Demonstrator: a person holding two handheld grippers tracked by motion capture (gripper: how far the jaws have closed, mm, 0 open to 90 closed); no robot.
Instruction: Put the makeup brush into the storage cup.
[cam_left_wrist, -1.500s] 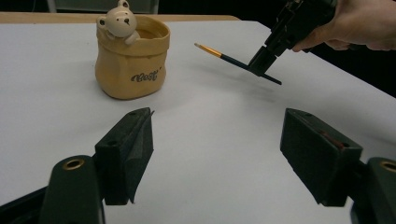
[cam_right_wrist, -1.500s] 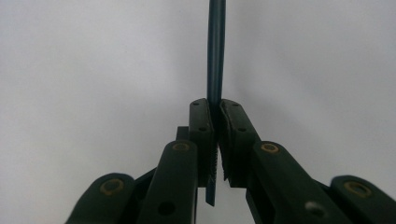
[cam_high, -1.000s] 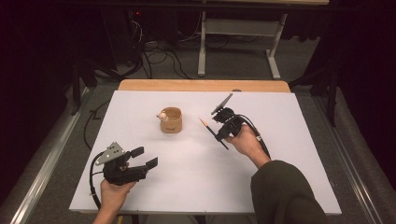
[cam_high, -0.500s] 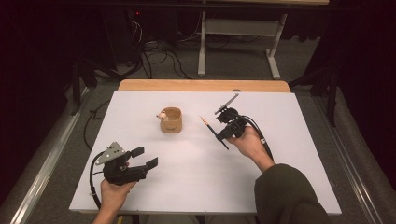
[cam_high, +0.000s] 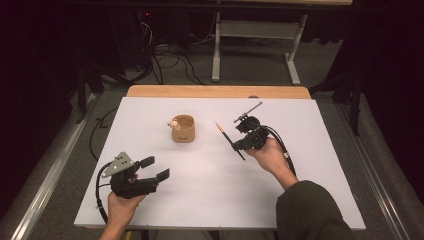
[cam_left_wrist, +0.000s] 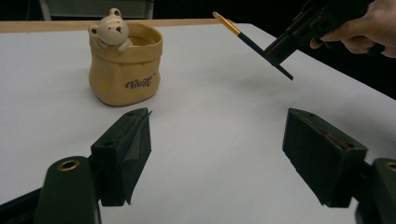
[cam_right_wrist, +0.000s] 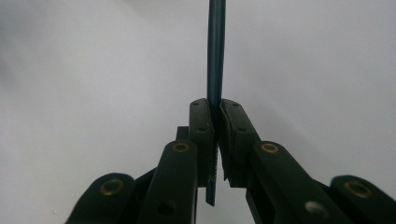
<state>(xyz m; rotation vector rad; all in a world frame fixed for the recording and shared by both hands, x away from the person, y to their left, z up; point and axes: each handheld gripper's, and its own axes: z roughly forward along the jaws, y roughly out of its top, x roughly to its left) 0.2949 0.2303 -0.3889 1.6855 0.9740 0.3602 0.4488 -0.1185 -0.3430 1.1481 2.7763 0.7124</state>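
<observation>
Jaws of right gripper (cam_right_wrist: 215, 140) pinching slim dark pencil (cam_right_wrist: 215, 51)

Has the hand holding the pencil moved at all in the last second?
Yes, slightly. The right gripper carried the pencil a little away from the bear pot, toward the table's right side.

Left hand (cam_high: 122, 205) low at the near left, forearm coming in from the near edge. Its left gripper (cam_high: 155, 169) points right and slightly far, jaws standing wide apart with nothing between them, grey plate on top, cable looping off to the left.

Right hand (cam_high: 270, 156) farther out, right of centre, dark sleeve on the forearm angling in from the near right. Its right gripper (cam_high: 239, 145) points left, held off the surface, jaws pressed tight together on a thin stick. Cable trails back along the wrist.
</observation>
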